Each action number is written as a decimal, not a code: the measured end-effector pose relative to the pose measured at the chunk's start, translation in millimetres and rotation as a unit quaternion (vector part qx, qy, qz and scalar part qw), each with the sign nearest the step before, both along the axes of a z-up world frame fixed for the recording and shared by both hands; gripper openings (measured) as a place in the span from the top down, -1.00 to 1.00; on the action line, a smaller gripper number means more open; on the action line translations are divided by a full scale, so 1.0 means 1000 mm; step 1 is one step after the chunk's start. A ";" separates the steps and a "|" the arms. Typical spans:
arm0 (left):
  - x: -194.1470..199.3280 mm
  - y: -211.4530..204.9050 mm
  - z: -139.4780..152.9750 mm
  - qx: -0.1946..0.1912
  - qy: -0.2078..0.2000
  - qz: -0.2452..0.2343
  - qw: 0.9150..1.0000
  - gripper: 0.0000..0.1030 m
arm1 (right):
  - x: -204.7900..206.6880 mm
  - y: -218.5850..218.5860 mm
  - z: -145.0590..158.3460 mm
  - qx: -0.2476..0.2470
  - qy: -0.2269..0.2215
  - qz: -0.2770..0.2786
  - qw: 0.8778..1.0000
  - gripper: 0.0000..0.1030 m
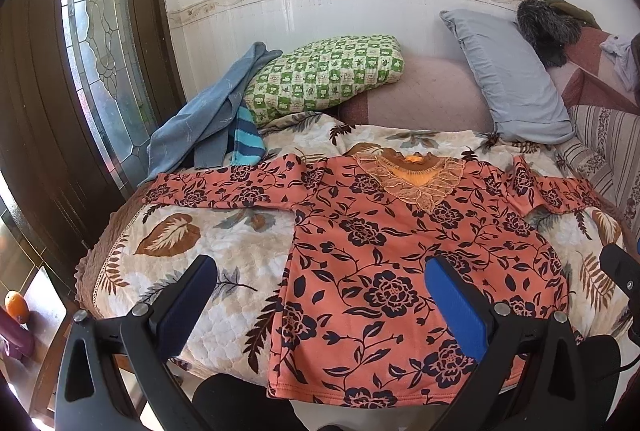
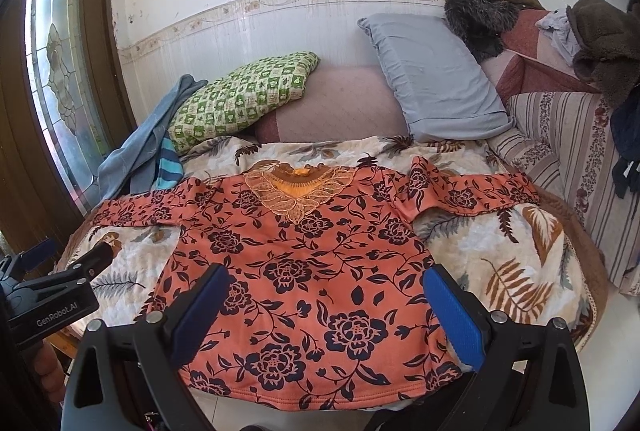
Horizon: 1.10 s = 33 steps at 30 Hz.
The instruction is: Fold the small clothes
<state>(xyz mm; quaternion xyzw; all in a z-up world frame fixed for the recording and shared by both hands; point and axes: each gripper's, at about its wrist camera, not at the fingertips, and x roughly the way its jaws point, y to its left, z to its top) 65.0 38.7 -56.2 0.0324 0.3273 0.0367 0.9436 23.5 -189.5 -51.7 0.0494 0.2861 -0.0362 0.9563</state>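
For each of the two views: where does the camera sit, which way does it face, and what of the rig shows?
Left wrist: sits on the left claw, open, above the near bed edge, facing the wall across the shirt; the right claw's tip shows at right.
Right wrist: sits on the right claw, open, facing likewise; the left claw shows at left.
Shared: shirt, green pillow, grey pillow.

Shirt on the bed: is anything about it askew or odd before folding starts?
Mostly fine: the shirt lies flat, sleeves spread. Its right sleeve is bunched near the shoulder, and the hem hangs over the bed edge. Both grippers are open above it.
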 end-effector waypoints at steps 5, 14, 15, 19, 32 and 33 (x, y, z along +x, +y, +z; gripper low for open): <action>0.026 0.025 -0.026 0.005 0.037 0.009 0.999 -1.00 | 0.024 -0.008 -0.006 -0.012 0.008 -0.009 1.000 -0.92; 0.068 0.073 -0.090 -0.010 0.131 0.046 0.990 -1.00 | 0.088 -0.091 -0.049 0.009 0.043 -0.070 0.997 -0.92; 0.071 0.075 -0.095 -0.011 0.138 0.050 0.989 -1.00 | 0.095 -0.104 -0.055 0.017 0.041 -0.077 0.996 -0.92; 0.084 0.066 -0.107 -0.014 0.163 0.046 0.985 -1.00 | 0.121 -0.170 -0.085 0.067 0.040 -0.133 0.988 -0.92; 0.121 -0.028 -0.114 0.025 0.194 -0.035 0.980 -1.00 | 0.186 -0.398 -0.192 0.473 -0.029 -0.284 0.833 -0.31; 0.123 -0.034 -0.115 0.031 0.197 -0.038 0.979 -1.00 | 0.192 -0.408 -0.201 0.489 -0.026 -0.293 0.821 -0.26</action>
